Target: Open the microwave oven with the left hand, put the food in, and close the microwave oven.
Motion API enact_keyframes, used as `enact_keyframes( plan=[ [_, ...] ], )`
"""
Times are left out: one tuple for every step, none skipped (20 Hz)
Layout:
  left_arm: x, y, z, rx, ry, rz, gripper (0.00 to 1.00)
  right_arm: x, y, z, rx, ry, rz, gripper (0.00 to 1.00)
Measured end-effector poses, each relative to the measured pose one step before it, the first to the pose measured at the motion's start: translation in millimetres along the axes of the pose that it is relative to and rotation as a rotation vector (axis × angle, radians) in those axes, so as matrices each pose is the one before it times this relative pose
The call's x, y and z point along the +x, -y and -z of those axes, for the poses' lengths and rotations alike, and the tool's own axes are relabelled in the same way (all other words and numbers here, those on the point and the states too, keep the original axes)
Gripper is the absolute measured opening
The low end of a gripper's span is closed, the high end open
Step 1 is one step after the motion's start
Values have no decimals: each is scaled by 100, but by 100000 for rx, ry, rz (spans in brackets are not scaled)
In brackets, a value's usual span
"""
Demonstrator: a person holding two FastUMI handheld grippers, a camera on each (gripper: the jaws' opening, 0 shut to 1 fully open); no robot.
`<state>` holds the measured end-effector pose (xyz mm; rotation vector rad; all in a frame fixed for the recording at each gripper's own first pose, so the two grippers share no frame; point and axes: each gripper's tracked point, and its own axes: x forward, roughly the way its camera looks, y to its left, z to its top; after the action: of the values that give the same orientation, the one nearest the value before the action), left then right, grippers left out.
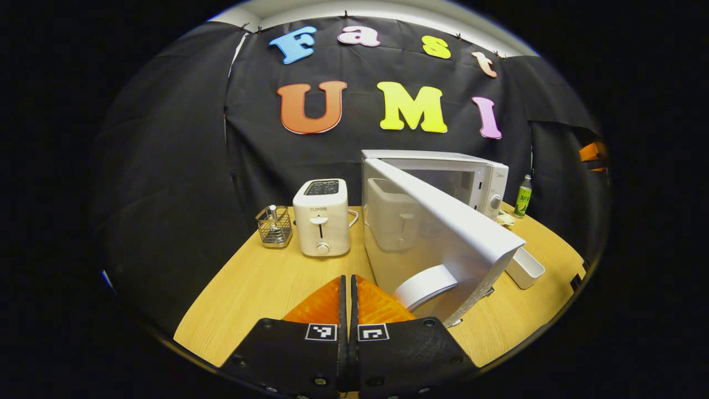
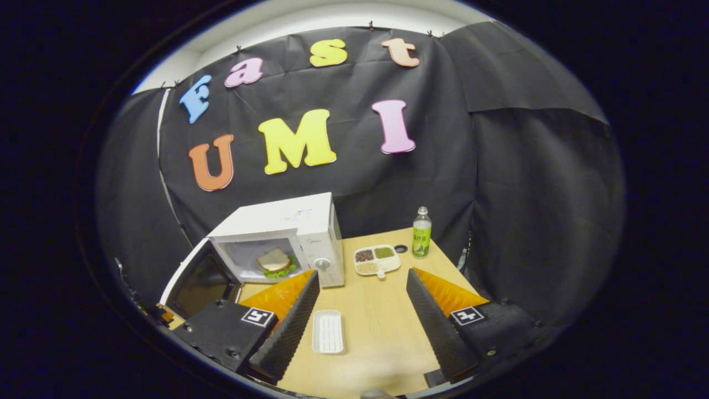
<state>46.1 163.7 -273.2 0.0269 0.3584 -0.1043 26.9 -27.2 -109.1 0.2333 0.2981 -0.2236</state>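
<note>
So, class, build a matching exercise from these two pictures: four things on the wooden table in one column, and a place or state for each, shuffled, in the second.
Things:
1. sandwich with green lettuce
2. white microwave door
3. green-labelled clear bottle
4. small white rectangular tray

Places or states:
A. stands at the table's far corner
B. lies empty on the table in front of the microwave
C. sits inside the microwave
D. swung open

Pairs: 1-C, 2-D, 3-A, 4-B
</note>
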Motion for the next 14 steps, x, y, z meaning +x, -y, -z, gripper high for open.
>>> enact_keyframes(
  plan=[
    [113, 938, -56, -343, 281, 1782, 0, 52, 77, 99, -300, -154, -69, 100],
    [116, 1060, -192, -52, -38, 1549, 0, -18, -80, 133, -885, -271, -214, 91],
    [191, 963, -114, 466, 422, 1732, 0, 54, 113, 99, -821, -403, 36, 91],
    [172, 1054, -99, 828, 229, 1808, 0, -21, -80, 132, -429, -290, -463, 91],
    [226, 849, -83, 563, 98, 1282, 0, 45, 5, 8, -219, -128, -163, 91],
    [418, 1107, 22, 337, -148, 1830, 0, 131, 50, 78, -386, -154, -134, 91],
    [285, 1015, -173, 356, -83, 1815, 0, 62, 185, -105, -104, 26, 312, 91],
    [70, 986, 91, 680, -144, 1882, 0, 116, 99, 71, 170, -244, -206, 91],
    [307, 996, 5, 264, -571, 1540, 0, 67, 88, -46, 328, -305, 4, 91],
    [346, 955, -66, 227, -295, 1702, 0, 212, 249, -106, 166, 89, 216, 91],
    [372, 999, -137, 347, -115, 1876, 0, 29, 202, -281, 220, 437, 129, 100],
    [439, 1005, -138, 518, -38, 1594, 0, -28, 83, -157, 200, 176, 16, 91],
    [414, 826, -224, 554, -6, 1666, 0, 7, 86, -173, 376, 346, -283, 91],
    [342, 905, -267, 356, 87, 1712, 0, -21, -86, -213, 1040, 540, -1138, 100]
  ],
)
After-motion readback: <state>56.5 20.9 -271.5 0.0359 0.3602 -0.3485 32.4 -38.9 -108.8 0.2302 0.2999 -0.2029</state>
